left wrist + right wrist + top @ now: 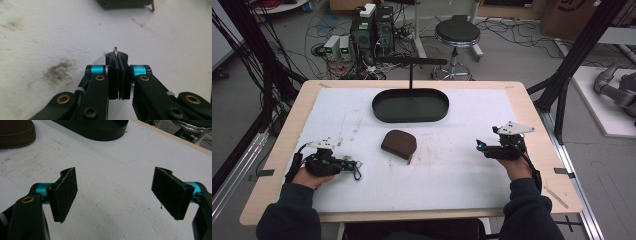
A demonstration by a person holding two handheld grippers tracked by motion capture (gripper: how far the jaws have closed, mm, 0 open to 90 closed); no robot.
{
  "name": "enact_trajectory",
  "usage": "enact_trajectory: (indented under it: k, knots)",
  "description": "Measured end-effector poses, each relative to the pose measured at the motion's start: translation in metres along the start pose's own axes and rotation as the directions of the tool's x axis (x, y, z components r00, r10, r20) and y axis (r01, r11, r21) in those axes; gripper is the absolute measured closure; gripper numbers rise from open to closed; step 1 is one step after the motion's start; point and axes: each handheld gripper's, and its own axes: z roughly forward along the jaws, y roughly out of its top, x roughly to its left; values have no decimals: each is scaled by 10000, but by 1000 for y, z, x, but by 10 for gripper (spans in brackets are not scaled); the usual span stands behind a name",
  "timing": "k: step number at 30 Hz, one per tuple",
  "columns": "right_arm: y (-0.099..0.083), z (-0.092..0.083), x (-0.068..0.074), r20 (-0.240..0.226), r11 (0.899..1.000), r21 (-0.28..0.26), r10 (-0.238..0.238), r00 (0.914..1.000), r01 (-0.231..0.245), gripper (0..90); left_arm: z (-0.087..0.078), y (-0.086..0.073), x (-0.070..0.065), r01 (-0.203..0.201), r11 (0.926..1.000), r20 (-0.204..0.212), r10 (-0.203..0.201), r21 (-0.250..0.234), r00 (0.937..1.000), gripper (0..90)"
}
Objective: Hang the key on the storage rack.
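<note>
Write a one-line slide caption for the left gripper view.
Left gripper shut on a thin metal ring above the white table cover, brown pouch at the top edge.

Light is even, soft, from overhead; white table cover (452,170) bright w/o glare. High view is low-res, slightly soft, room bg dimmer. Left gripper view: near parts blurred, faint shadow under them. Right gripper view: pads (65,192) sharp, bottom corners dark & out of focus.
</note>
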Motion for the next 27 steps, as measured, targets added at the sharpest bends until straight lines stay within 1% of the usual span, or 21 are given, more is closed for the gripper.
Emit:
enact_trajectory:
  k: [3, 5, 7, 10, 14, 16, 18, 19, 22, 24, 25, 26, 27]
  knots:
    - [0, 0, 0, -15, 10000, 21, 9, 10000, -9, 212, -1, 0, 0, 22, 10000, -145, -23, -68, 9999, 877]
    - [0, 0, 0, -24, 10000, 22, 9, 10000, -9, 212, -1, 0, 1, 87, 10000, -132, -88, -13, 9999, 876]
    - [0, 0, 0, -31, 10000, 44, -12, 10000, 13, 212, -1, 0, 1, 58, 10000, -208, -56, 67, 9998, 875]
    - [0, 0, 0, -50, 10000, 41, 0, 10000, 0, 212, -3, -1, 3, 78, 9999, -168, -76, 101, 9998, 875]
    - [-1, 0, -1, -36, 10000, 40, -15, 10000, 15, 212, -6, -4, 6, 347, 9994, -321, -344, 91, 9989, 875]
    - [-1, 0, -1, -57, 10000, 50, 9, 10000, -9, 213, -6, -3, 6, 323, 9995, -368, -320, 64, 9988, 877]
    - [-1, 1, 0, -47, 10000, 59, 3, 10000, -3, 213, -8, 1, 4, 155, 9991, -481, -173, -392, 9987, 879]
    - [-1, 1, 0, -48, 10000, 66, 1, 10000, 0, 213, -10, 3, 3, 97, 9976, -478, -130, -680, 9988, 880]
    - [-1, 0, 0, -51, 10000, 42, 12, 10000, -12, 213, -16, 9, 1, -76, 9900, -501, 5, -1412, 9987, 881]
    - [-1, 0, 0, -54, 10000, 47, -4, 10000, 5, 213, -17, 11, 0, -233, 9856, -457, 158, -1675, 9988, 882]
    - [-1, 1, 0, -62, 10000, 42, 8, 10000, -8, 213, -18, 13, 0, -264, 9837, -460, 184, -1779, 9988, 882]
    - [-1, 1, 0, -70, 10000, 56, -6, 10000, 7, 213, -18, 13, 0, -264, 9837, -460, 184, -1779, 9988, 882]
    - [-1, 1, 0, -70, 10000, 56, -6, 10000, 7, 213, -18, 14, -1, -274, 9810, -463, 188, -1919, 9988, 882]
